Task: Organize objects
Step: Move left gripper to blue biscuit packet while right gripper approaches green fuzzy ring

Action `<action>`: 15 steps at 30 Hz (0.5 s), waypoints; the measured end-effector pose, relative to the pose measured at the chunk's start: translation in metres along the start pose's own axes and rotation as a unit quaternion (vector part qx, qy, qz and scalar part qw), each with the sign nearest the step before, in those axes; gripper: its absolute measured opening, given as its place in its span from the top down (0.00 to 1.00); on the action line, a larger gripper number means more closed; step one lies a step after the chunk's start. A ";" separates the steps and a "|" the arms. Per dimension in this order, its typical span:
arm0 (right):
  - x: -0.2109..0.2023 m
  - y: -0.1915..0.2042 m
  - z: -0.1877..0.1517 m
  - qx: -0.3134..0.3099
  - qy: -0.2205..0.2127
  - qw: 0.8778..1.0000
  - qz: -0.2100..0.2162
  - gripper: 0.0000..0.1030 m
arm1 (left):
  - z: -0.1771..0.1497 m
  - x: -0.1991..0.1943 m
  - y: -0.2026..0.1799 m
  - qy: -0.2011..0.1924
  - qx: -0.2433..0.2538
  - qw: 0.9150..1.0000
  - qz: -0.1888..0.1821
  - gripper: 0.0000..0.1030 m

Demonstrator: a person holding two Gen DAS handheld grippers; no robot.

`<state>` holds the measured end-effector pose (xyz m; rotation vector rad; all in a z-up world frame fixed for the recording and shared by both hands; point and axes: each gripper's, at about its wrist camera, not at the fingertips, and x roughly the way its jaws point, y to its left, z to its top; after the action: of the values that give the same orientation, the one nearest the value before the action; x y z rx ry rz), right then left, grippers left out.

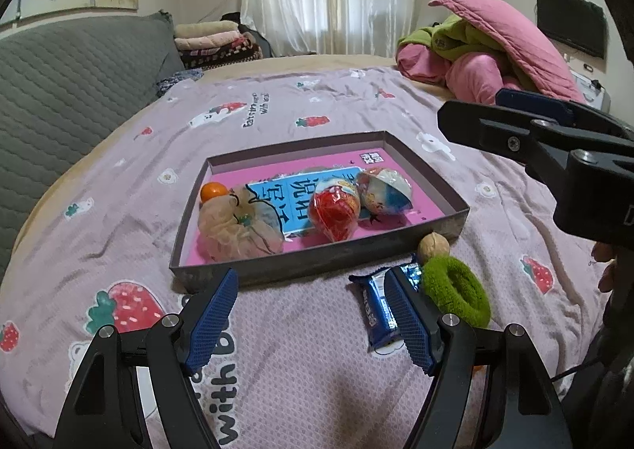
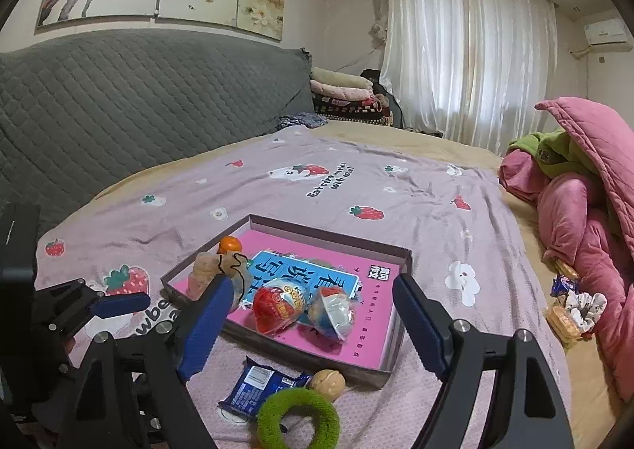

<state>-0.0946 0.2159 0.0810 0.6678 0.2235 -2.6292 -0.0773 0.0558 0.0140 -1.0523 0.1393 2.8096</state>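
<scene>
Fuzzy green hair tie (image 2: 298, 418), blue snack packet (image 1: 379, 306) and walnut (image 2: 327, 383) lay just outside the box (image 1: 449, 227) — I had both grippers (image 1: 313, 320) (image 2: 313, 324) wide open, empty. Next, I figured: grab one, drop it in.

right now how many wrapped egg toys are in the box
2: a red egg toy mid-box on the blue card, and a blue-white egg toy right beside it. None seems hidden.

A home bedroom: a bed (image 2: 396, 187) under a strawberry-print sheet fills the middle of the frame, with a grey padded headboard (image 2: 138, 100) at left, white curtains (image 2: 467, 53) upper right, piled pink bedding (image 2: 586, 187) at right, and probably an air conditioner (image 2: 608, 33) high on the wall.
</scene>
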 end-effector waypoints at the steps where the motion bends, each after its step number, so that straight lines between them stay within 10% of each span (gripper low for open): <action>1: 0.000 0.001 -0.001 -0.002 0.000 1.000 0.000 0.20 | -0.001 0.001 -0.001 0.002 0.000 1.000 0.000 0.25; 15: -0.010 0.004 -0.012 -0.011 -0.014 1.000 -0.012 0.20 | -0.011 0.003 -0.010 0.013 0.014 1.000 -0.010 0.25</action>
<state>-0.0798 0.2188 0.0751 0.6234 0.2540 -2.6523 -0.0710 0.0648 0.0036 -1.0794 0.1689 2.7684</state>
